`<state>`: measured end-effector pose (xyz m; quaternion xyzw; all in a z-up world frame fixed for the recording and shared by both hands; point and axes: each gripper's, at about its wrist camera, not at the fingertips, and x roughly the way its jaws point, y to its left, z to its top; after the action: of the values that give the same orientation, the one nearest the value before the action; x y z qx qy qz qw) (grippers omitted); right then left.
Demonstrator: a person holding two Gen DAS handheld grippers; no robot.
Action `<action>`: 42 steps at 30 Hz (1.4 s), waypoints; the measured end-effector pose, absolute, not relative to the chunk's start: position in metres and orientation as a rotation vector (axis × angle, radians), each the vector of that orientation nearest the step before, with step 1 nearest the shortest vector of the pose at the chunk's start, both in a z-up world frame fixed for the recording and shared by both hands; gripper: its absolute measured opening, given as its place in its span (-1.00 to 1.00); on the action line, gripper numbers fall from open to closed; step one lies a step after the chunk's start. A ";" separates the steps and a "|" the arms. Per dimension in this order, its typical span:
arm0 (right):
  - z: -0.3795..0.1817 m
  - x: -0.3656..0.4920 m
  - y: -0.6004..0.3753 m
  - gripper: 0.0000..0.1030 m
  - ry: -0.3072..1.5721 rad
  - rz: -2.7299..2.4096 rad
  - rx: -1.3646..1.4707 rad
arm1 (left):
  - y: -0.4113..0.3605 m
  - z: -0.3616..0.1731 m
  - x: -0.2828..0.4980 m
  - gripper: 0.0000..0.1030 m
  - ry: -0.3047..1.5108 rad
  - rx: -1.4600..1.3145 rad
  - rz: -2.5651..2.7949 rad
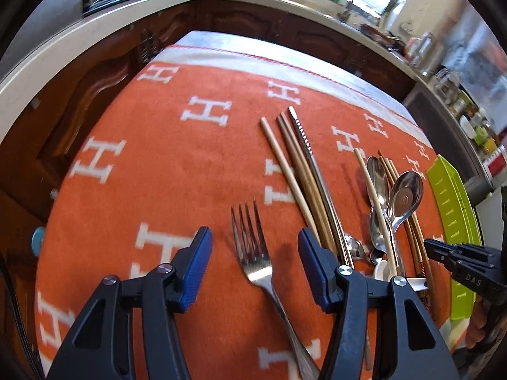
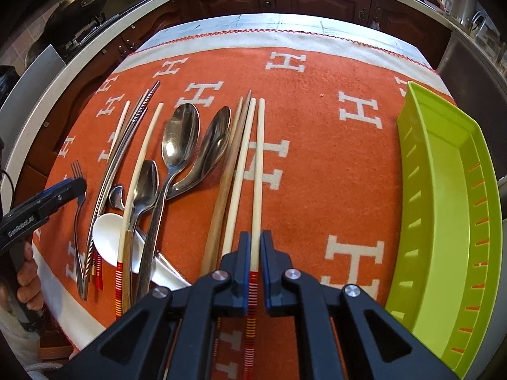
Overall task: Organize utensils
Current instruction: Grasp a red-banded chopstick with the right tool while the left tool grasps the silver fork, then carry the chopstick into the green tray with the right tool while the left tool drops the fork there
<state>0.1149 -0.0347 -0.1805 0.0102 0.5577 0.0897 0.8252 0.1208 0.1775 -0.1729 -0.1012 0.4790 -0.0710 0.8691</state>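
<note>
Crowding spoons (image 2: 180, 139) beside gripped chopstick (image 2: 258, 171)

Spread over a pale table (image 2: 221, 22): an orange blanket (image 2: 317, 133) patterned with white H letters, white-bordered with red stitching. Lying on the blanket: a steel fork (image 1: 253, 253) at the left; beside it bamboo chopsticks and a ridged metal chopstick (image 1: 304, 136); then a heap of metal spoons (image 2: 180, 139), a white ceramic spoon (image 2: 107, 237) and more chopsticks; further right, four chopsticks (image 2: 240, 158) side by side; at the far right, a lime-green slotted tray (image 2: 443, 190).
</note>
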 end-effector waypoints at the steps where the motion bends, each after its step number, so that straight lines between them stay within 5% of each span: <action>1: -0.180 0.115 -0.035 -0.87 1.184 0.192 0.025 | 0.178 -0.173 0.122 0.06 0.990 -0.206 -0.165; 11: -0.181 0.113 -0.037 -0.87 1.175 0.190 0.048 | 0.186 -0.179 0.123 0.04 0.900 -0.207 -0.286; 12: -0.181 0.113 -0.037 -0.87 1.173 0.189 0.049 | 0.186 -0.179 0.123 -0.02 0.897 -0.210 -0.291; 14: -0.181 0.113 -0.037 -0.88 1.171 0.185 0.052 | 0.187 -0.181 0.124 -0.48 0.907 -0.224 -0.306; 17: -0.181 0.113 -0.037 -0.88 1.170 0.177 0.058 | 0.187 -0.183 0.122 -0.73 0.915 -0.238 -0.315; 29: -0.176 0.106 -0.050 -0.90 1.150 0.137 0.184 | 0.189 -0.175 0.111 -0.97 0.943 -0.333 -0.315; 42: -0.147 0.078 -0.073 -0.90 1.068 0.142 0.275 | 0.174 -0.103 0.067 -0.98 0.814 -0.247 -0.396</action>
<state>0.0780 -0.0733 -0.1467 0.1307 0.5068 0.0674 0.8494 0.0667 0.1743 -0.1030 -0.1189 0.3922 -0.1907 0.8920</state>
